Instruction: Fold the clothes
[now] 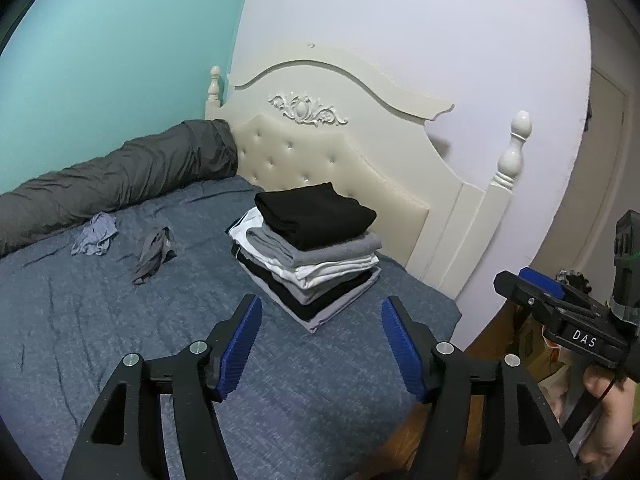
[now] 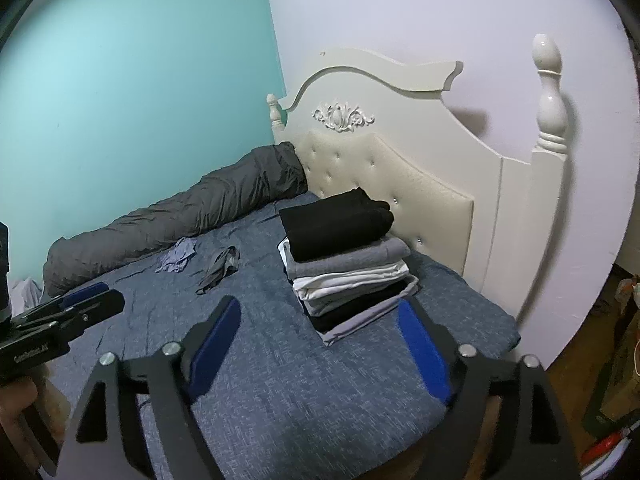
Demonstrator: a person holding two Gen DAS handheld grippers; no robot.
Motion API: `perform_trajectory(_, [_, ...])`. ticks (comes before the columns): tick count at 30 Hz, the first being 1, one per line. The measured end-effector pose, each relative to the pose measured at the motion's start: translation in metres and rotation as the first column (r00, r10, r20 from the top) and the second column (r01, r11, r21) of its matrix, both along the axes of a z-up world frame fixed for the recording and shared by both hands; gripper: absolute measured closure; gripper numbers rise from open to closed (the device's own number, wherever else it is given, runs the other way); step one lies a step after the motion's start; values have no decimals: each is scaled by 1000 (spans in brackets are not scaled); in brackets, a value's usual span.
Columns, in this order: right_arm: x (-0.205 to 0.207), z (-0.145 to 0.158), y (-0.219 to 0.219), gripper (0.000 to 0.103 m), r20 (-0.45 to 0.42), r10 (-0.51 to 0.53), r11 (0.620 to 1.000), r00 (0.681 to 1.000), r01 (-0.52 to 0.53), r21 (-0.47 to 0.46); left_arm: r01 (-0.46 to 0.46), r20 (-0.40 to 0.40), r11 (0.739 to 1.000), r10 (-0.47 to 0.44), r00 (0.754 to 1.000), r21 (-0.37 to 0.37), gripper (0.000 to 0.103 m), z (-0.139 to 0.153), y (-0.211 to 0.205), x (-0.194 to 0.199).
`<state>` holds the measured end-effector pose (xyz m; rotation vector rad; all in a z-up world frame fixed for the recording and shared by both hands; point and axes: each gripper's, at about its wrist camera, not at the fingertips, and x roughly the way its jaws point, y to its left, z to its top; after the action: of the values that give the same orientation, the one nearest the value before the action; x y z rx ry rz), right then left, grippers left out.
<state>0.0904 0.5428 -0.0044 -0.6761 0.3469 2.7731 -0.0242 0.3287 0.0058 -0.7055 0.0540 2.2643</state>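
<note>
A stack of folded clothes (image 1: 310,254) (image 2: 346,258), black on top with grey, white and black layers below, rests on the blue bed cover (image 1: 120,340) (image 2: 280,380) near the headboard. Two crumpled pieces lie further left: a pale blue-grey one (image 1: 96,234) (image 2: 178,255) and a dark grey one (image 1: 154,254) (image 2: 220,266). My left gripper (image 1: 320,312) hangs open above the bed in front of the stack, holding nothing. My right gripper (image 2: 320,312) is open and empty too, and shows at the right of the left wrist view (image 1: 536,284), held by a hand (image 1: 608,400).
A rolled dark grey duvet (image 1: 120,176) (image 2: 180,216) lies along the turquoise wall. The cream tufted headboard (image 1: 340,152) (image 2: 400,176) with posts stands behind the stack. The bed's corner edge (image 1: 452,312) drops to a wooden floor with clutter (image 2: 616,420) at the right.
</note>
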Motion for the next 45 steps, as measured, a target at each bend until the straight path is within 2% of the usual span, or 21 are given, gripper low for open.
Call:
perform_trajectory(6, [17, 1, -8, 15, -9, -20, 1000, 1000, 20, 12, 3, -19, 1000, -2, 1000, 6, 18, 2, -7, 18])
perform_trajectory(15, [33, -4, -16, 7, -4, -25, 1000, 1000, 25, 15, -8, -31, 1000, 8, 999, 3, 11, 1, -18, 35])
perform_trajectory(17, [36, -5, -17, 6, -2, -24, 1000, 1000, 24, 16, -15, -33, 1000, 15, 999, -1, 7, 0, -21, 37])
perform_trajectory(18, [37, -6, -17, 5, 0, -24, 1000, 1000, 23, 16, -21, -39, 1000, 20, 999, -5, 1, 0, -22, 39])
perform_trajectory(33, [57, -17, -29, 2, 3, -16, 1000, 1000, 16, 14, -70, -71, 997, 68, 995, -28, 0, -7, -37, 52])
perform_trajectory(45, [63, -24, -35, 2, 1, 0, 1000, 1000, 0, 13, -67, -55, 998, 66, 996, -14, 0, -15, -46, 66])
